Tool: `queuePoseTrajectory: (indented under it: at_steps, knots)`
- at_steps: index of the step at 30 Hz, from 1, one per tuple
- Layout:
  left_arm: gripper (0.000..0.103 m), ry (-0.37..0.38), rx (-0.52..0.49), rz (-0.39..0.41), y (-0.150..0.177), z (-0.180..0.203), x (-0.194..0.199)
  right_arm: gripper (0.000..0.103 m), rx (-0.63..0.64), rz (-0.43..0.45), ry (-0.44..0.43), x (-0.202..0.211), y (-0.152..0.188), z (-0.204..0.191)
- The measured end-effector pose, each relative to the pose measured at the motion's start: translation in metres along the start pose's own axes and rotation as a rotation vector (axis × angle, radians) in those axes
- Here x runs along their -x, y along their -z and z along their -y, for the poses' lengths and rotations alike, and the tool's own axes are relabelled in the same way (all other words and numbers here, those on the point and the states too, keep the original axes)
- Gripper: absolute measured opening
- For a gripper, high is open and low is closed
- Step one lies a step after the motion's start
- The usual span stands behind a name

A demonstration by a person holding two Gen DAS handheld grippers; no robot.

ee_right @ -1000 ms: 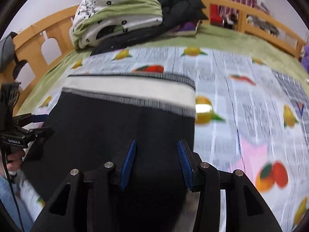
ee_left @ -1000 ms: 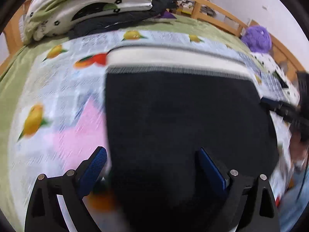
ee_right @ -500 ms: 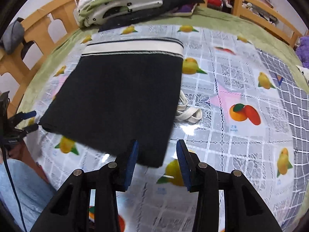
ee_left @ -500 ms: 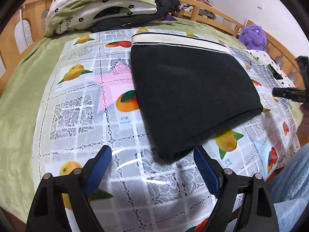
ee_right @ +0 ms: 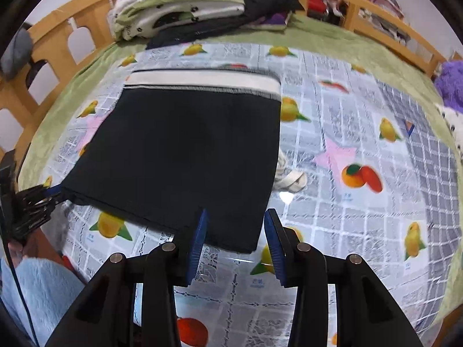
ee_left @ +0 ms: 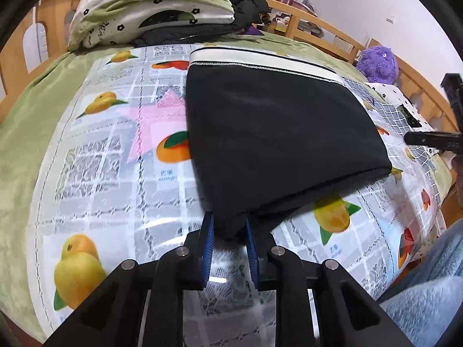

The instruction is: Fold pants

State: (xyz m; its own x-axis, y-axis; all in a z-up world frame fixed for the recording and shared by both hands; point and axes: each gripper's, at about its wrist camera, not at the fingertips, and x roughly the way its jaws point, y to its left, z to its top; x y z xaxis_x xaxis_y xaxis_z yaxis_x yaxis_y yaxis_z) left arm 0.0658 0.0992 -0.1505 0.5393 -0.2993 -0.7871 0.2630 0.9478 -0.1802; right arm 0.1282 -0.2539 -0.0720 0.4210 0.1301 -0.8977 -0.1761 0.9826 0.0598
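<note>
The black pants [ee_left: 275,133] with a white waistband [ee_left: 260,59] lie folded flat on the fruit-print sheet [ee_left: 110,156]. My left gripper [ee_left: 228,231] is shut on the near left corner of the pants. In the right wrist view the pants [ee_right: 188,150] fill the middle, and my right gripper [ee_right: 235,231] straddles their near right corner, jaws open around the fabric. The left gripper shows at that view's left edge [ee_right: 52,192]. A white drawstring [ee_right: 289,177] sticks out at the pants' right side.
A pile of folded bedding and dark clothes [ee_left: 156,11] sits at the far end of the bed. A wooden bed rail [ee_right: 376,20] runs around it. A purple plush toy [ee_left: 376,63] lies at the right. The person's blue-clad legs [ee_left: 428,295] are at the near edge.
Both grippers pulled back from above the pants to their near edge. The left gripper closed on the near left corner. The right gripper moved up to the near right corner, still open.
</note>
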Motion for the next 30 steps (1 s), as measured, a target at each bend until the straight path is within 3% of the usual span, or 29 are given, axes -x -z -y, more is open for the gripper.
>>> queuePoseTrajectory:
  at_steps: [5, 10, 14, 17, 19, 23, 25, 28, 30]
  knots:
    - [0.022, -0.019, 0.015, 0.02, 0.011, -0.017, 0.024, 0.037, 0.01, 0.009, 0.023, -0.004, 0.004, 0.004]
    - [0.023, 0.084, 0.113, 0.082, -0.015, -0.031, 0.039, 0.035, -0.011, 0.042, -0.045, -0.013, -0.008, 0.003]
    - [0.023, 0.086, 0.04, 0.065, -0.035, -0.006, 0.019, 0.032, 0.055, 0.014, -0.066, -0.031, -0.012, -0.014]
    - [0.023, 0.067, 0.01, -0.028, -0.025, 0.006, -0.01, 0.032, 0.128, -0.084, 0.018, -0.065, -0.001, -0.019]
    - [0.024, 0.022, -0.045, 0.013, -0.014, 0.012, -0.013, 0.029, 0.137, -0.126, 0.015, -0.076, 0.007, -0.016]
    - [0.025, 0.081, 0.012, 0.017, -0.018, -0.001, 0.001, 0.029, 0.095, -0.086, -0.053, -0.055, 0.003, -0.005]
    - [0.025, 0.103, 0.056, 0.022, -0.03, -0.009, 0.005, 0.029, 0.055, 0.014, -0.089, -0.033, -0.005, 0.004]
    - [0.038, 0.048, 0.044, 0.05, -0.063, -0.009, 0.001, 0.029, -0.021, 0.139, -0.098, -0.009, -0.03, 0.017]
    - [0.039, 0.021, 0.029, 0.068, -0.087, -0.004, -0.007, 0.029, -0.056, 0.177, -0.11, -0.008, -0.051, 0.021]
